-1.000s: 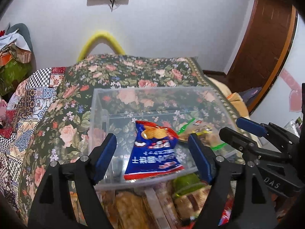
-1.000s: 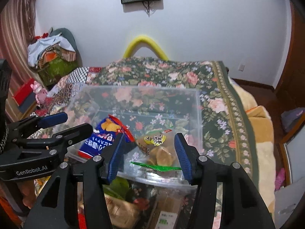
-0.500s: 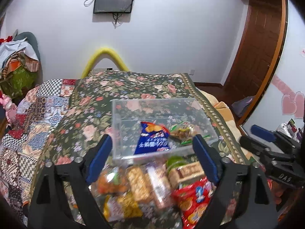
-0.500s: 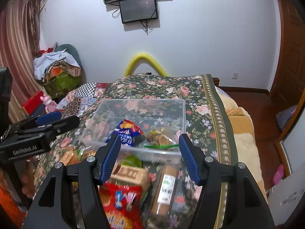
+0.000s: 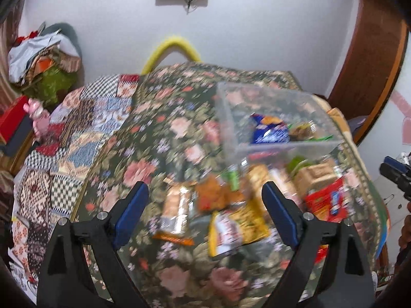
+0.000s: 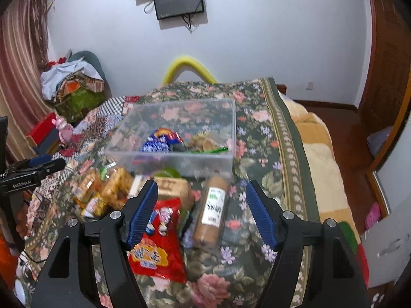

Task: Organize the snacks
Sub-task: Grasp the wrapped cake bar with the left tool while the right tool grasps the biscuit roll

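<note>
A clear plastic bin (image 5: 257, 102) (image 6: 179, 159) stands on the bed. Inside it lie a blue snack bag (image 5: 269, 131) (image 6: 156, 143) and a green-edged pack of biscuits (image 5: 305, 131) (image 6: 205, 143). A heap of snacks lies in front of the bin. My left gripper (image 5: 205, 213) is open and empty above a yellow bag (image 5: 236, 228) and an orange pack (image 5: 215, 197). My right gripper (image 6: 203, 214) is empty, with its jaws opening, over a red bag (image 6: 156, 243) and a tall labelled cookie pack (image 6: 212, 213).
The floral bedspread (image 6: 257, 133) covers the bed, with a patchwork quilt (image 5: 84, 138) on its left side. A yellow hoop (image 6: 187, 64) rises at the far end. Piled clothes (image 6: 72, 82) sit at the left, and a wooden door (image 6: 385, 64) at the right.
Both grippers have drawn back from the bin, leaving the blue bag and biscuit pack inside. Their jaws stand wider. The left one has swung left, and the snack heap has come into view.
</note>
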`<state>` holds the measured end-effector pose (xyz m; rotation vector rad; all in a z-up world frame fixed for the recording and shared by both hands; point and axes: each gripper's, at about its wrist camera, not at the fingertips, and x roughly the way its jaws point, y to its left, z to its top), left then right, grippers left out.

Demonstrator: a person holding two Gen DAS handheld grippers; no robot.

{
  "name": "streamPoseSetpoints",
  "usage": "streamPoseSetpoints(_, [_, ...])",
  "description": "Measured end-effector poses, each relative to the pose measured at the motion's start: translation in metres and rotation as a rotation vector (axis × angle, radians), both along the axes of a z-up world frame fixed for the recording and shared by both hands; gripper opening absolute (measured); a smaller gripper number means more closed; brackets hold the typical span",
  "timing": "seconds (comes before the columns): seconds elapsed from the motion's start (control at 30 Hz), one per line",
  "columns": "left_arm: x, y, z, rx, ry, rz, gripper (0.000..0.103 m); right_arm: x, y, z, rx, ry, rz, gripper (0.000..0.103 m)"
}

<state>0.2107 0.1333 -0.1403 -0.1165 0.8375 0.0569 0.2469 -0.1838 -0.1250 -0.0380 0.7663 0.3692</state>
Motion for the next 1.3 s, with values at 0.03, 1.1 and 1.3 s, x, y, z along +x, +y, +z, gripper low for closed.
streamPoseSetpoints(0.03, [0.000,0.006,-0.008,-0.006,0.017,0.009,0.091,0.001,-0.001,-0.005,-0.003,0.011,-0.004,0.068])
streamPoseSetpoints(1.1, [0.037,0.051,-0.113,-0.015,0.183,0.087,0.049,0.047,0.008,-0.091,0.003,0.241,-0.017,0.049])
streamPoseSetpoints(1.3, [0.035,0.055,-0.111,-0.016,0.171,0.102,0.033,0.046,0.008,-0.090,-0.009,0.228,-0.013,0.041])
